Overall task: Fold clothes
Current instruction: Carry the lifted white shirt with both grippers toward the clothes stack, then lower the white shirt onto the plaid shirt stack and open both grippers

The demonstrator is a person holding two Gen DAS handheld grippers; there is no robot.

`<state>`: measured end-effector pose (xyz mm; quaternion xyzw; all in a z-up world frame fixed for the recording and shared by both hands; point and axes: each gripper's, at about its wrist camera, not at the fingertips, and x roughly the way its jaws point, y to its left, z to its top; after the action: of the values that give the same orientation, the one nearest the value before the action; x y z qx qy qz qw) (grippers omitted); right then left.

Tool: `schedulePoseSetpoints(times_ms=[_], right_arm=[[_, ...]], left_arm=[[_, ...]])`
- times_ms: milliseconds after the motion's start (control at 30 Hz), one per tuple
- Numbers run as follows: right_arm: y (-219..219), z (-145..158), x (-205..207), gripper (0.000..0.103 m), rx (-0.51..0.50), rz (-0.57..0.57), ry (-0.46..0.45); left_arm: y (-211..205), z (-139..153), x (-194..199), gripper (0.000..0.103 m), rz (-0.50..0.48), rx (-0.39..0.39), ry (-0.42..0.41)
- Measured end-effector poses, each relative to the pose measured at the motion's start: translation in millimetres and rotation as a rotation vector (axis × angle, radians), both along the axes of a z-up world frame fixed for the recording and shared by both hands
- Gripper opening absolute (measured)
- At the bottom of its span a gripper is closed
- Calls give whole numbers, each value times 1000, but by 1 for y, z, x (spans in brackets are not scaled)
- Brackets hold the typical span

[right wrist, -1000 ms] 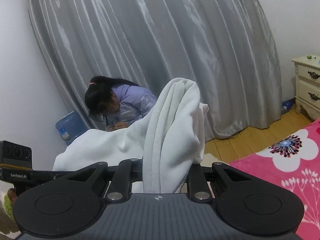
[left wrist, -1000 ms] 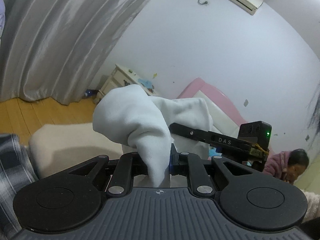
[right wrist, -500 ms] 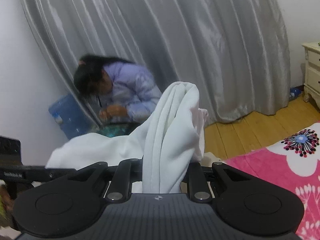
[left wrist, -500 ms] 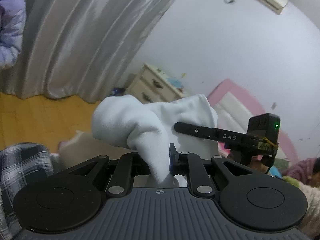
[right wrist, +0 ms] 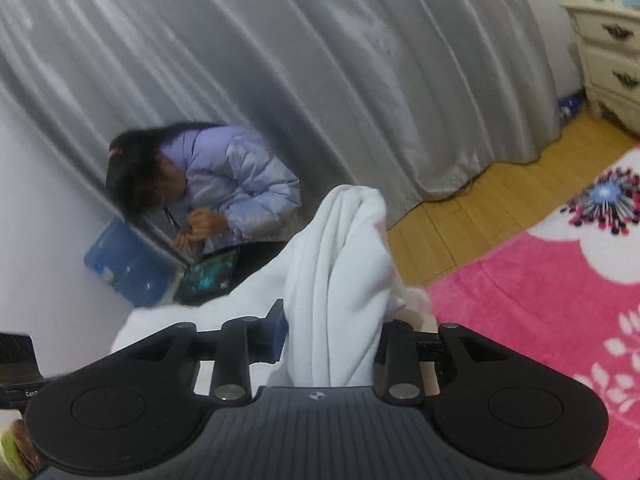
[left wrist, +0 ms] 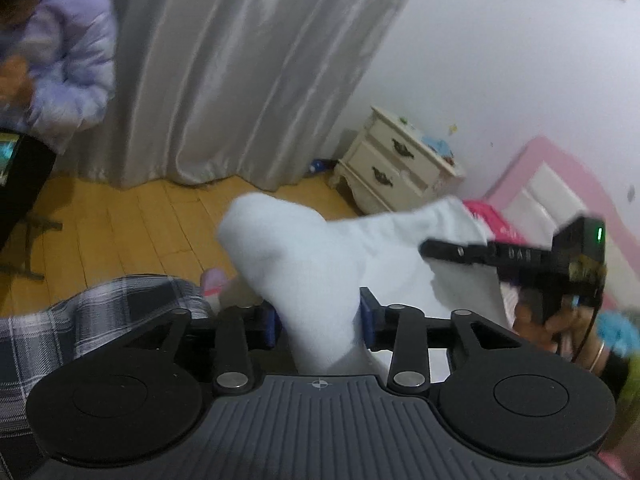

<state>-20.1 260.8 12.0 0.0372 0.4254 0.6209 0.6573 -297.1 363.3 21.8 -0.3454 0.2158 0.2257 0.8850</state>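
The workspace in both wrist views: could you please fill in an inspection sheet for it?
Surface: pink floral blanket.
Job's things: white garment, bunched, strung between both grippers.
Clutter: plaid cloth beside it.
Grippers: left gripper and right gripper, jaws have just been opening, garment between them.
Cables: thin cable under the right gripper.
Surroundings: grey curtain, cream nightstand, wood floor, crouching person in lilac jacket, blue water jug.

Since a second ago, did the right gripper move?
Yes. The right gripper, jaws just opening around the white cloth, dipped: the grey curtain rose in view.
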Motion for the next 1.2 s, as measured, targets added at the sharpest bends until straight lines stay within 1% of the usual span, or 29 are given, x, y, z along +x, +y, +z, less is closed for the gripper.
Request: schedulePoseSetpoints(times_ms=[133,200,267,333,400,433,500,533,633,733,800,833,900,967,1000,1033,1067,1100,1133,1167,1200], right_arm=[[-2,-7,13,39,30,-36,105],[-3,-10,19,46,49,-37,167],[-4,-13,25,48,77,-30,226],[-7,-15,31,48,115,-24,282],[-12,-17,38,48,167,-20,332],[-15,-23,45,49,163,-59,354],[-19,-35,59,57,157,-136,397],[-23,-41,67,57,160,-179,421],[-44,-53,91,57,217,-338,506],[-64,-41,97,56,258,-403,437],[-72,-24,94,52,278,-388,349],[-72,-11,88,51,283,-358,284],[-69,14,68,40,287,-267,134],[-60,37,37,36,283,-122,-41],[-52,43,19,33,273,-43,-118],[-43,45,4,31,255,24,-185],[-34,42,-6,30,226,61,-227],[-25,38,-13,27,187,87,-261],[-14,28,-13,24,120,65,-269],[-7,17,-9,9,56,12,-282],[-2,8,-4,4,3,-41,-288]], left_arm=[[13,-5,-11,38,33,-100,-46],[20,-9,-12,38,41,-154,-78],[31,-14,-8,38,52,-207,-101],[35,-17,-7,38,80,-239,-117],[34,-18,-8,38,106,-244,-145],[33,-19,-9,37,124,-237,-143],[32,-22,-12,37,162,-231,-134],[34,-25,-13,37,176,-240,-132],[41,-30,-19,37,205,-273,-142],[48,-27,-25,38,228,-300,-148],[52,-18,-31,38,256,-286,-149],[54,-12,-34,39,275,-262,-150],[56,3,-41,40,298,-210,-162],[50,19,-40,40,257,-131,-168],[45,26,-35,40,214,-93,-164],[37,29,-26,40,144,-61,-154],[31,30,-15,41,68,-45,-133],[25,26,-3,41,12,-39,-94],[23,20,7,41,-2,-28,-49],[22,11,15,41,2,-13,-6],[21,3,23,40,6,3,37]])
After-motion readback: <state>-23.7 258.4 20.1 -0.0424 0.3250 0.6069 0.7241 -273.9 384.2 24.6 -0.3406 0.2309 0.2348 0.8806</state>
